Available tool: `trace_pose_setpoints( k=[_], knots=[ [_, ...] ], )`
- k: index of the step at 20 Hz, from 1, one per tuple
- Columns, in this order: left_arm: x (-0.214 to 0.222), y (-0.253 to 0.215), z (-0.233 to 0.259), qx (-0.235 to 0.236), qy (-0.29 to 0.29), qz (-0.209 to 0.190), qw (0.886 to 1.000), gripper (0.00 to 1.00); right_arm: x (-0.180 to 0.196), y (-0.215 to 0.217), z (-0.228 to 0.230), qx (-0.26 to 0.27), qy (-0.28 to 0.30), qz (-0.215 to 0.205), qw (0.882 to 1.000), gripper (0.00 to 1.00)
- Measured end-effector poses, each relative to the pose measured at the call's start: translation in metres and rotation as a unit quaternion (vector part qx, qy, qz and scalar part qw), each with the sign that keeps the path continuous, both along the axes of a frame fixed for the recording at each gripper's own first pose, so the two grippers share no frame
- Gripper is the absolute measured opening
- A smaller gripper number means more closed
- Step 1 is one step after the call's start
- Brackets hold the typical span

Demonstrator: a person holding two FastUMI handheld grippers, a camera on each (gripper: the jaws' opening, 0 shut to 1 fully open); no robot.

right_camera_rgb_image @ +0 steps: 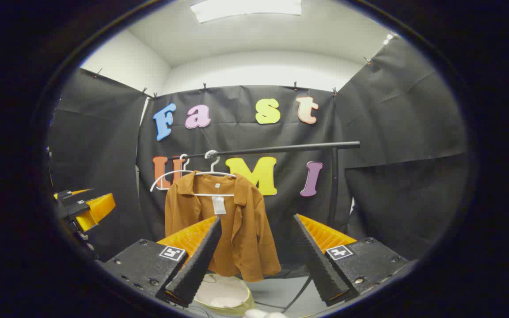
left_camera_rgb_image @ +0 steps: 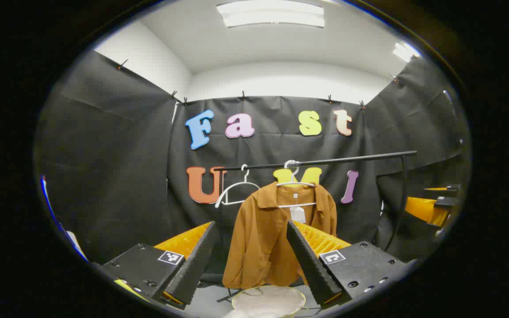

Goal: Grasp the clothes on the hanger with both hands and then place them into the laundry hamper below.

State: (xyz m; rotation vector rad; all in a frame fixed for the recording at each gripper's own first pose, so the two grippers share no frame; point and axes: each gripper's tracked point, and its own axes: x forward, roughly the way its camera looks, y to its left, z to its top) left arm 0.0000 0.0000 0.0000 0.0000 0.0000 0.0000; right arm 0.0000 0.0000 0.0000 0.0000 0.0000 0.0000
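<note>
A brown shirt [left_camera_rgb_image: 263,238] [right_camera_rgb_image: 237,229] hangs on a white hanger [left_camera_rgb_image: 296,182] [right_camera_rgb_image: 214,174] from a black rail [left_camera_rgb_image: 325,160] [right_camera_rgb_image: 281,149]. Below it stands a round white hamper [left_camera_rgb_image: 267,300] [right_camera_rgb_image: 221,293]. My left gripper [left_camera_rgb_image: 251,260] is open, well short of the shirt, which shows between its fingers. My right gripper [right_camera_rgb_image: 259,256] is open too, with the shirt ahead and to its left. The right gripper [left_camera_rgb_image: 431,207] also appears at the right edge of the left gripper view, and the left gripper [right_camera_rgb_image: 82,210] at the left edge of the right gripper view.
A second, bare white hanger [left_camera_rgb_image: 237,194] [right_camera_rgb_image: 168,176] hangs to the left of the shirt. The rail's upright post [left_camera_rgb_image: 402,198] [right_camera_rgb_image: 334,185] stands to the right. Black cloth walls enclose the booth on three sides.
</note>
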Motion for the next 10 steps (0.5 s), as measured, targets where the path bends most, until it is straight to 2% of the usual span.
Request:
trace_pose_setpoints(
  k=[1, 3, 10],
  knots=[
    [0.0006, 0.0010, -0.0015, 0.001, 0.001, -0.004, 1.000, 1.00, -0.0002, 0.0035, 0.0005, 0.000, -0.001, 0.002, 1.000, 1.00],
    [0.0019, -0.0002, -0.0030, -0.004, 0.004, -0.016, 1.000, 1.00, 0.0005, 0.0077, -0.0008, 0.001, 0.001, 0.001, 1.000, 1.00],
    [0.0076, -0.0016, -0.0108, 0.001, 0.009, -0.021, 1.000, 1.00, 0.0097, 0.0075, -0.0077, 0.005, 0.005, -0.001, 1.000, 1.00]
  ],
)
